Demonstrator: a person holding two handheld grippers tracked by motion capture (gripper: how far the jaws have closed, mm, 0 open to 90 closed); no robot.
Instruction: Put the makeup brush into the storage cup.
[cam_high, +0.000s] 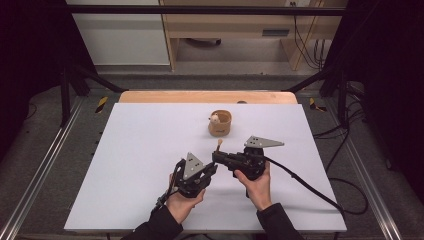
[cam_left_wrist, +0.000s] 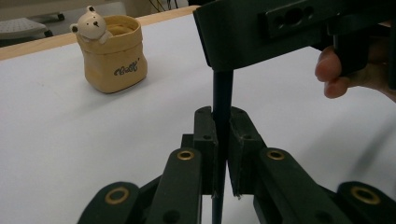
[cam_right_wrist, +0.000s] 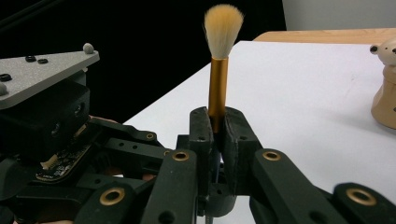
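Left gripper (cam_high: 212, 169), right gripper (cam_high: 216, 156): jaws clamped, tips meeting mid-table, 2 hands low.

makeup brush (cam_right_wrist: 218, 70), tan bristle tuft, gold ferrule, dark handle, upright, clamped at ferrule and handle

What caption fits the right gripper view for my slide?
Right gripper clamps an upright makeup brush by its gold ferrule, bear pot behind.

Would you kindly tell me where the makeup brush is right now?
The makeup brush is clamped between both hand-held grippers near the table's middle, bristles up, in front of the bear pot; the right hand-held gripper holds its gold ferrule, the left hand-held gripper its dark handle.
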